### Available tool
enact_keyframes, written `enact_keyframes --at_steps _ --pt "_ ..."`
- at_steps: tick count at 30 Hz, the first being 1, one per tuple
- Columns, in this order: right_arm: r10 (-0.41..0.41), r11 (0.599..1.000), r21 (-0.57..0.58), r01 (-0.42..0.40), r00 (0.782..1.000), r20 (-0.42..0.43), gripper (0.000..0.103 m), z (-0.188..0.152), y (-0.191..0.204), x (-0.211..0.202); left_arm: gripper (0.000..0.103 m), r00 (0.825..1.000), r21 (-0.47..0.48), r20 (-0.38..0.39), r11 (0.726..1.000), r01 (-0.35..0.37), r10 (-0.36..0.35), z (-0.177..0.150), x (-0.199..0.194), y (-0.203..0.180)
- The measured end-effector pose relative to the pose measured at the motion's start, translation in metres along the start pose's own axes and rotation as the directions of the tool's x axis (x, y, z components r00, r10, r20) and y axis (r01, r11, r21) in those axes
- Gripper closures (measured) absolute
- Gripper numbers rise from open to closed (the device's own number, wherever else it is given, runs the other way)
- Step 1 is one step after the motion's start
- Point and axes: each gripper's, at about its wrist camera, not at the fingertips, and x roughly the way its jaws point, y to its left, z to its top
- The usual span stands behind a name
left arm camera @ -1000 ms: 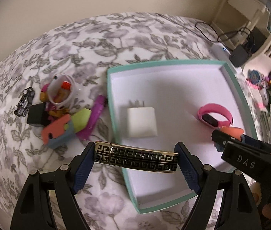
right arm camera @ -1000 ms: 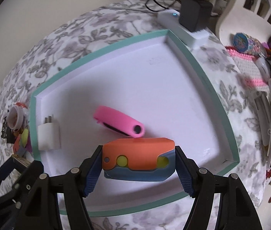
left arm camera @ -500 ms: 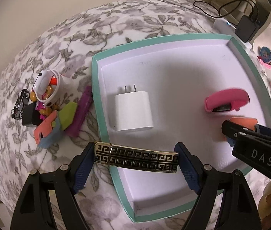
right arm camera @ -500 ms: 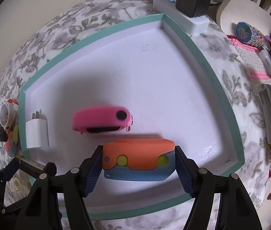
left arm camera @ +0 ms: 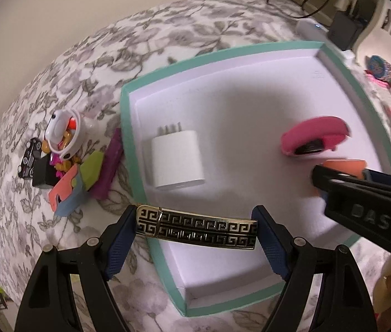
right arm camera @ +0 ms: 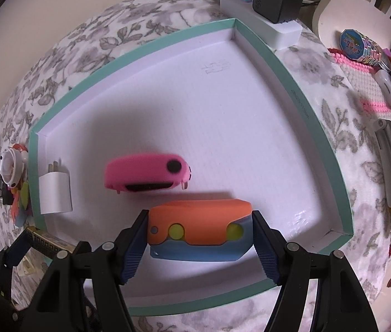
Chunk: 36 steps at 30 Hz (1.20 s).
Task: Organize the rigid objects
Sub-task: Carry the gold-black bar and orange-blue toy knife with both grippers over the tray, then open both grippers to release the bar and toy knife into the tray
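left gripper (left arm camera: 196,228) clamped on gold clip (left arm camera: 196,228), long axis across jaws | tray (left arm camera: 331,91) floor directly beneath | right gripper (right arm camera: 199,231) clamped on orange toy (right arm camera: 199,231), also over tray

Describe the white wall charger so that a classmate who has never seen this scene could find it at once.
Start at the shallow teal-rimmed white tray on the floral bedspread. Inside, near the left wall, lies the white plastic cube charger, metal prongs pointing away. Its neighbour in the tray, the pink rubber wristband, is curved and coloured.
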Motion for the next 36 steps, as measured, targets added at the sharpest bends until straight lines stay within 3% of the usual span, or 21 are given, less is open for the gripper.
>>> enact_keyframes --at_steps 13,21,26,29,31,36 --pt "0.011 1.0 -0.001 -0.011 1.0 0.007 0.029 0.004 -0.002 -0.006 0.02 0.999 0.046 -0.035 0.999 -0.027 0.028 -0.002 0.014 -0.014" --pt "0.011 0.999 -0.033 -0.009 0.998 0.057 0.018 0.005 0.003 -0.022 0.019 0.999 0.026 -0.047 1.0 -0.014 0.015 -0.001 0.016 -0.015" --pt "0.029 0.999 -0.039 -0.026 0.996 0.09 0.018 0.004 0.005 -0.036 0.019 1.0 -0.004 -0.013 1.0 0.006 -0.006 0.002 0.009 -0.01" --pt "0.041 0.998 -0.044 -0.036 0.993 0.11 0.018 0.004 0.005 -0.043 0.011 1.0 -0.029 0.017 0.999 0.027 -0.027 0.003 0.003 -0.005" --pt "0.045 0.998 -0.04 -0.041 0.992 0.119 0.018 0.004 0.004 -0.047 0.011 0.999 -0.049 0.032 0.998 0.036 -0.035 0.003 0.0 -0.001" --pt "0.054 0.999 -0.015 -0.052 0.989 0.141 0.018 0.005 -0.003 -0.054 0.011 0.997 -0.149 0.059 0.987 0.055 -0.047 0.005 -0.006 0.022"
